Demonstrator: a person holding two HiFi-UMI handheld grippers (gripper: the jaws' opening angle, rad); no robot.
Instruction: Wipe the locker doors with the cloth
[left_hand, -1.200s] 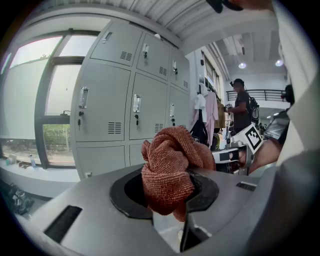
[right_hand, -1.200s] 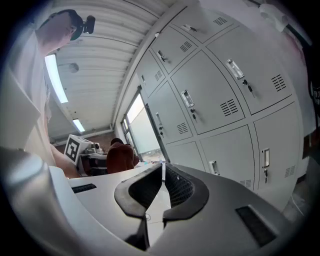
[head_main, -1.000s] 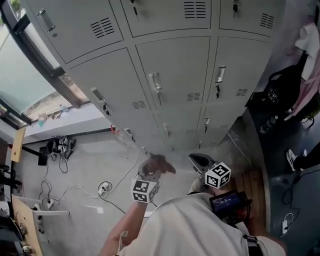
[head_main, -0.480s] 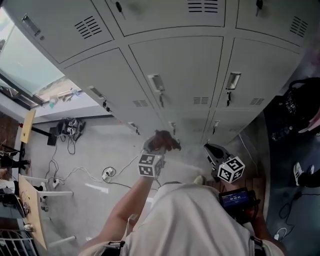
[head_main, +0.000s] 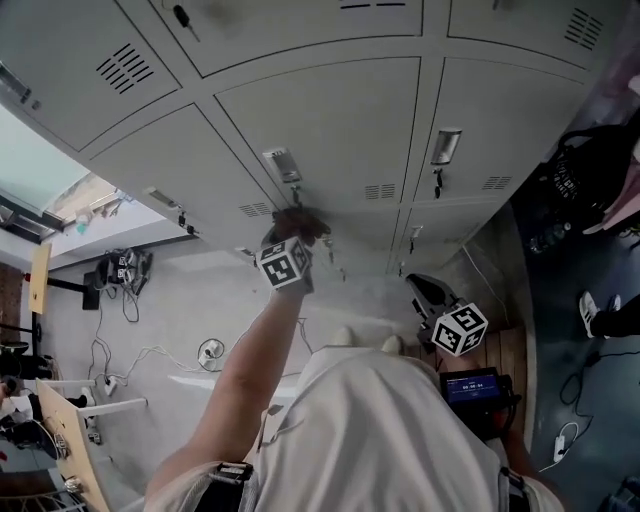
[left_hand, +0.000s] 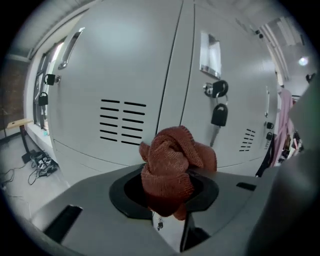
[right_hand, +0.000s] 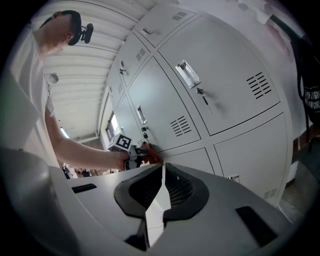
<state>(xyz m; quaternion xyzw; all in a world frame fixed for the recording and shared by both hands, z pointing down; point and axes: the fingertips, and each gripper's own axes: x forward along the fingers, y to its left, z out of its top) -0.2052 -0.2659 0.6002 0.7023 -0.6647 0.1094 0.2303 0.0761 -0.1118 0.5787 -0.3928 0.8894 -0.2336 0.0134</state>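
Note:
A bunched rust-red cloth (left_hand: 172, 162) is clamped in my left gripper (left_hand: 167, 200), which is shut on it. In the head view the left gripper (head_main: 292, 240) is raised on an outstretched arm and holds the cloth (head_main: 297, 222) against a grey locker door (head_main: 330, 130), just under its handle (head_main: 283, 165). Ahead in the left gripper view are a vent (left_hand: 122, 122) and a hanging key (left_hand: 218, 115). My right gripper (head_main: 432, 300) hangs low by my body, shut and empty; its jaws (right_hand: 160, 192) meet in the right gripper view, which also shows the left gripper (right_hand: 131, 150) at the lockers.
Grey locker doors (right_hand: 220, 80) with vents, handles and keys fill the wall. Cables and a power strip (head_main: 208, 352) lie on the floor at the left, near a window (head_main: 40, 170). A black bag (head_main: 585, 175) and clothes hang at the right. A wooden board (head_main: 500, 350) lies below.
My left arm has reached up and forward, carrying the cloth from low by the bottom lockers to the door under the handle. The head view has tilted upward. The right gripper stays low.

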